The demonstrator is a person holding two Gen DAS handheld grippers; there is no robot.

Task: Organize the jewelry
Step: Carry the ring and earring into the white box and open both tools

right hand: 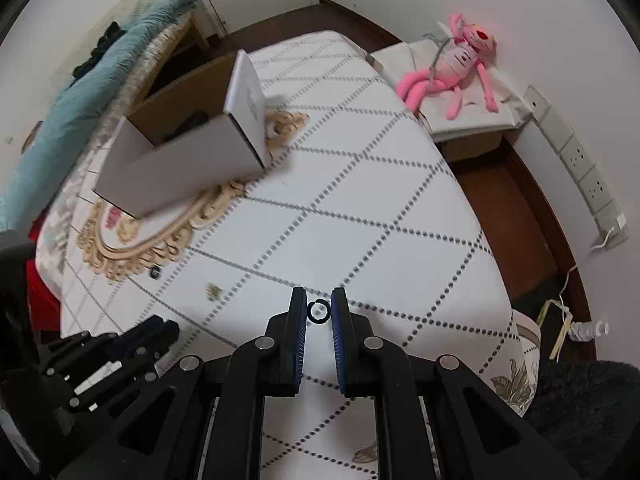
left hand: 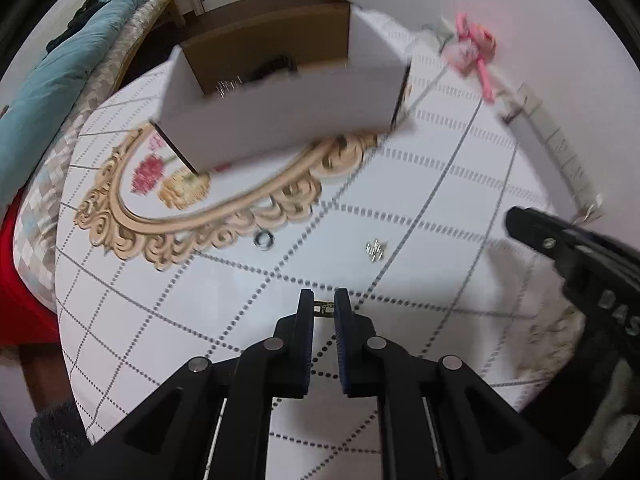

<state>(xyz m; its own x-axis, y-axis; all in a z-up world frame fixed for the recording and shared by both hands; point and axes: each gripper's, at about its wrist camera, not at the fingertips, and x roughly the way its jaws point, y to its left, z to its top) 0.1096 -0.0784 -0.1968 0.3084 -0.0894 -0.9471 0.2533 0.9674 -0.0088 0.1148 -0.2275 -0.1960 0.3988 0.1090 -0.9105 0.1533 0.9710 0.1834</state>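
Observation:
My left gripper point(left hand: 324, 306) is shut on a small dark flat jewelry piece point(left hand: 324, 307), held above the table. My right gripper point(right hand: 319, 310) is shut on a black ring point(right hand: 319, 311) pinched between its fingertips. An open white cardboard box point(left hand: 280, 120) stands at the far side on the table; it also shows in the right wrist view point(right hand: 180, 168). A dark ring point(left hand: 264, 239) and a small gold cluster point(left hand: 375, 249) lie on the tablecloth ahead of the left gripper; both show in the right wrist view, ring point(right hand: 154, 273) and cluster point(right hand: 212, 291).
A white tablecloth point(right hand: 360, 220) with dotted diamonds and an ornate gold oval print point(left hand: 200, 224) covers the table. A pink plush toy point(right hand: 452, 76) sits on a stand at the far right. A teal blanket point(right hand: 100, 92) lies at the left. The right gripper body point(left hand: 580, 264) shows at right.

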